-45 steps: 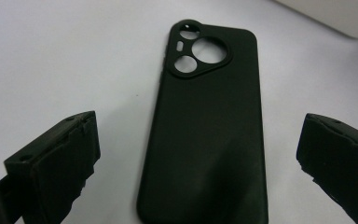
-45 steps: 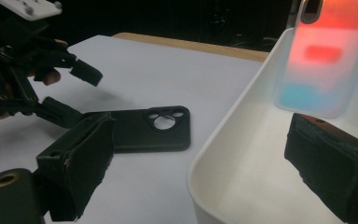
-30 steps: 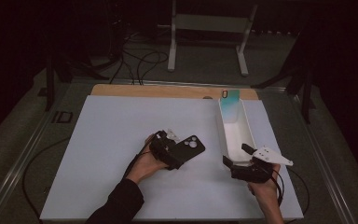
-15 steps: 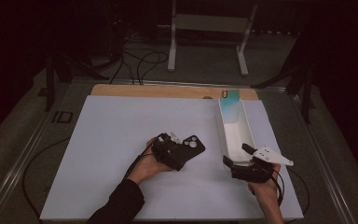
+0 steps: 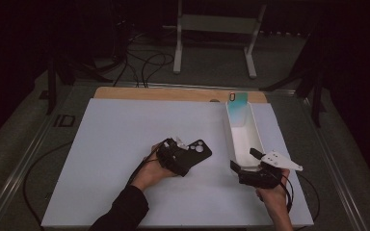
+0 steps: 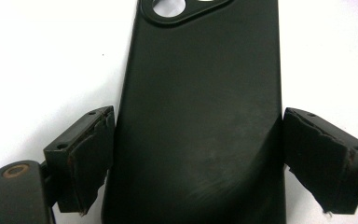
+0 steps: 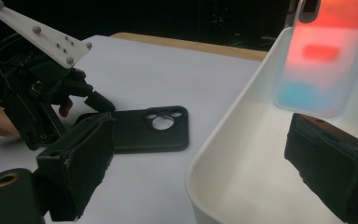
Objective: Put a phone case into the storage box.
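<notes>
A black phone case [image 6: 200,116] lies flat, back up, on the white table [image 5: 111,139], its camera cutout pointing toward the white tray [image 5: 243,139] just to its right. The case is matte, smooth and thin. The left gripper [image 6: 198,158] straddles its lower half; its jaws have just been closing, and in the left gripper view they stand just beside the edges, not yet pressing. The thin case could flex or squirt out if squeezed off-centre. The right gripper [image 7: 214,163] hovers open at the tray's near end, empty; a translucent case [image 7: 328,56] leans at the tray's far end.
</notes>
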